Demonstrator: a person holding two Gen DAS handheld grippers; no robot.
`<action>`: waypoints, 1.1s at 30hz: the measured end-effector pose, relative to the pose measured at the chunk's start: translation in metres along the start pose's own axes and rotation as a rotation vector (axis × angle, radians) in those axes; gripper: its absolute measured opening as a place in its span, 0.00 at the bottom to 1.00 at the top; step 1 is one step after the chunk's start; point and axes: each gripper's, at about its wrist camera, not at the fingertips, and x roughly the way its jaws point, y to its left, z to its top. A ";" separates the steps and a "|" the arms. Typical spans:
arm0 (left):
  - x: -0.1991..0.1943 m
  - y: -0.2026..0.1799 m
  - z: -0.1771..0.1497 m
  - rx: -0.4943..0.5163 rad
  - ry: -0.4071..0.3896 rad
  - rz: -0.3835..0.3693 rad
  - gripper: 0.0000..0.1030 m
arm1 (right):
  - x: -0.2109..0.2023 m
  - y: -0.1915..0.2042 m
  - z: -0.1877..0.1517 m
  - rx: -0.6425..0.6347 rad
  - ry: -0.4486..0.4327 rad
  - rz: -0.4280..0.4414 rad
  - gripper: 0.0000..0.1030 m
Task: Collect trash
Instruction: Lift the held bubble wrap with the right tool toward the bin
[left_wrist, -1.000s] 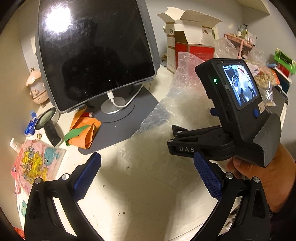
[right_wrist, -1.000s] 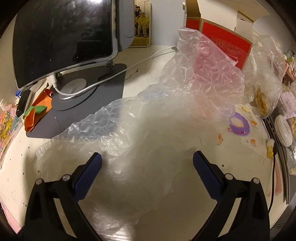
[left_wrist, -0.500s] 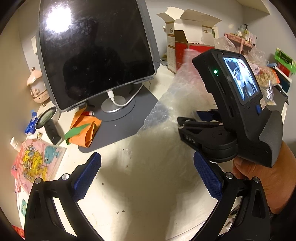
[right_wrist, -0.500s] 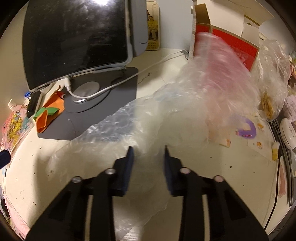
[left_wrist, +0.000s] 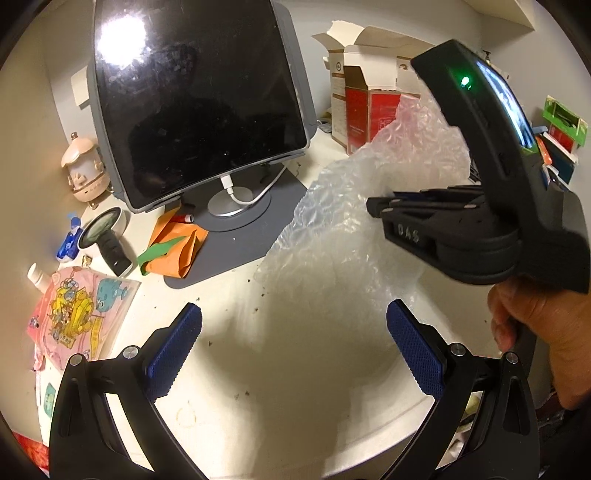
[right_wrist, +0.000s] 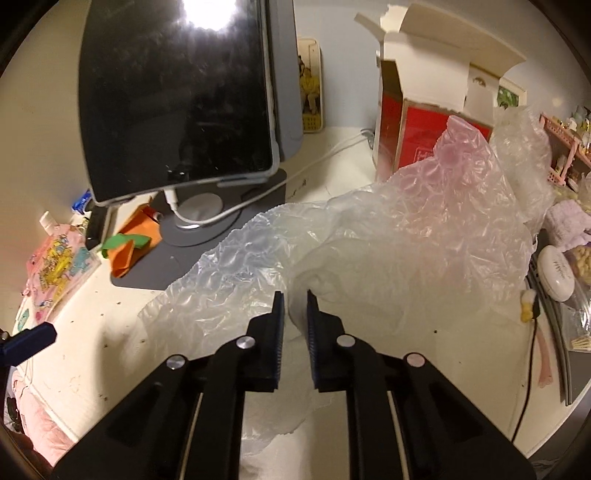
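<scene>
A large clear sheet of bubble wrap (right_wrist: 406, 240) lies crumpled across the white table (right_wrist: 443, 362). My right gripper (right_wrist: 295, 306) has a fold of it between its blue pads; its jaws are closing and pinch the plastic. In the left wrist view the right gripper (left_wrist: 376, 208) hangs above the table at the right, held by a hand (left_wrist: 532, 325), with the bubble wrap (left_wrist: 351, 221) rising up to its tips. My left gripper (left_wrist: 293, 343) stands open low over the bare table, nothing between its fingers, just short of the wrap's near edge.
A dark tablet on a grey stand (left_wrist: 199, 99) fills the back left, its white cable (right_wrist: 229, 210) trailing right. An open red and white carton (right_wrist: 424, 125) stands behind the wrap. Orange paper (left_wrist: 173, 251), a magnifier (left_wrist: 103, 232) and a sticker sheet (left_wrist: 74, 310) lie left. A white case (right_wrist: 556, 273) sits right.
The right gripper's jaws went from wide apart to closed on the bubble wrap, then rose, pulling the sheet up off the table. The left gripper stayed open, barely shifting.
</scene>
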 end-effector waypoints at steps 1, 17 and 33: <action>-0.004 0.000 -0.002 0.000 -0.005 -0.001 0.94 | -0.006 0.000 -0.002 0.000 -0.003 0.001 0.13; -0.077 0.006 -0.045 0.000 -0.050 0.002 0.94 | -0.075 0.027 -0.055 -0.014 -0.015 0.012 0.13; -0.169 0.031 -0.140 0.001 -0.072 0.012 0.94 | -0.146 0.115 -0.133 -0.050 0.004 0.056 0.13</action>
